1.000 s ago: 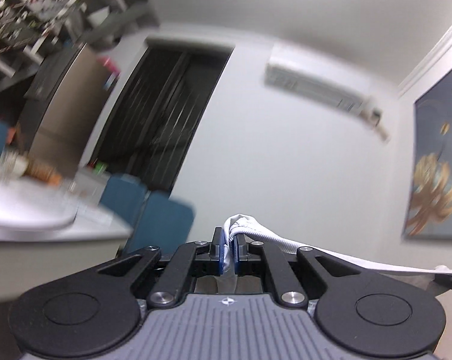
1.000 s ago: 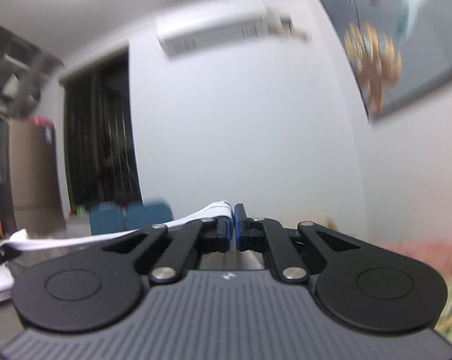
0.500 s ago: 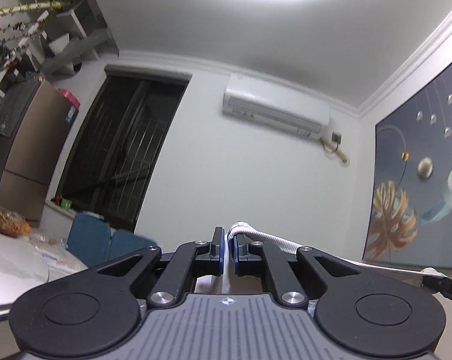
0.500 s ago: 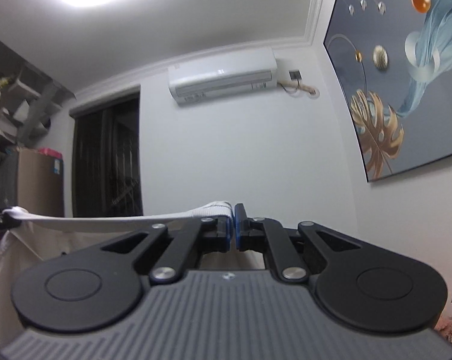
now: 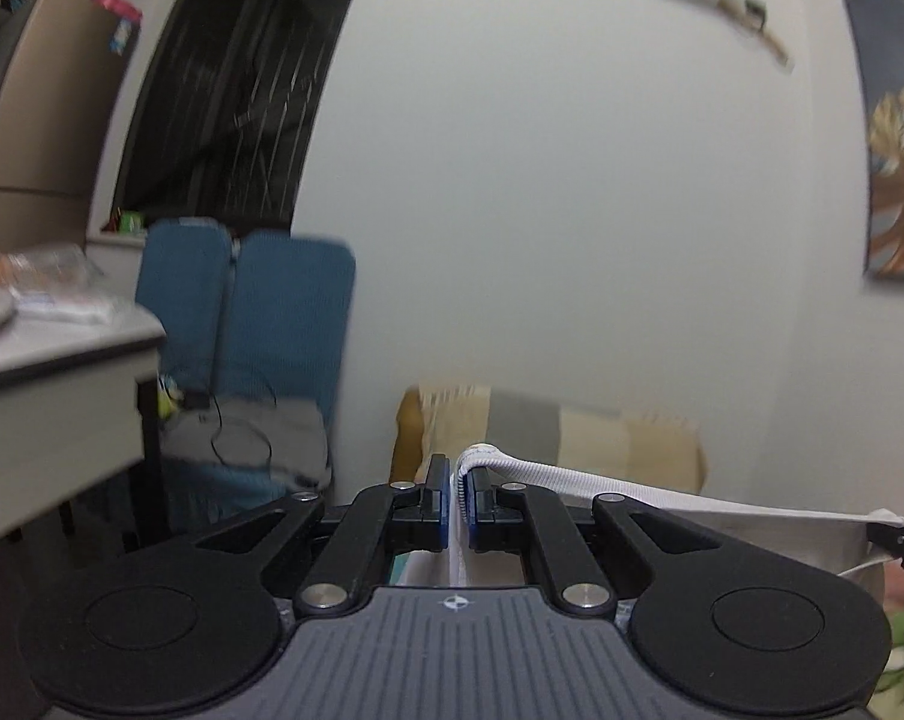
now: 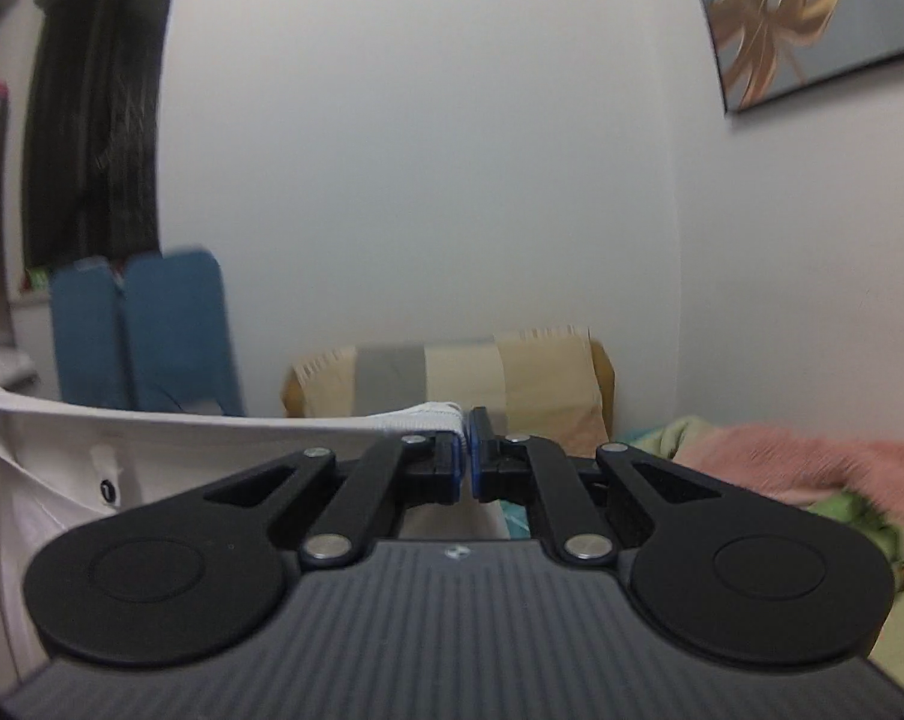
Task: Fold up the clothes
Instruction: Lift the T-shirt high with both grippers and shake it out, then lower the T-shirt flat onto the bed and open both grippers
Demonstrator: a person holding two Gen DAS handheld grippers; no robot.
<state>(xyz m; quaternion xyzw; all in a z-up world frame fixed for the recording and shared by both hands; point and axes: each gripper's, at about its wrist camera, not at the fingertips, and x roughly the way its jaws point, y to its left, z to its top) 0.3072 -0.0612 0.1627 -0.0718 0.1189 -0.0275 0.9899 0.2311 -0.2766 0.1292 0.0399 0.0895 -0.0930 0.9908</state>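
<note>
Left of the white shirt (image 6: 62, 498), blue chairs (image 5: 254, 312) stand beside a table (image 5: 56, 354). The left gripper (image 5: 457, 495) has its jaws clenched on one end of the shirt's ribbed edge. The edge stretches taut across to the right gripper (image 6: 465, 456), jaws clamped on the other end. Right of the shirt lies a pink blanket (image 6: 812, 462) on the bed.
</note>
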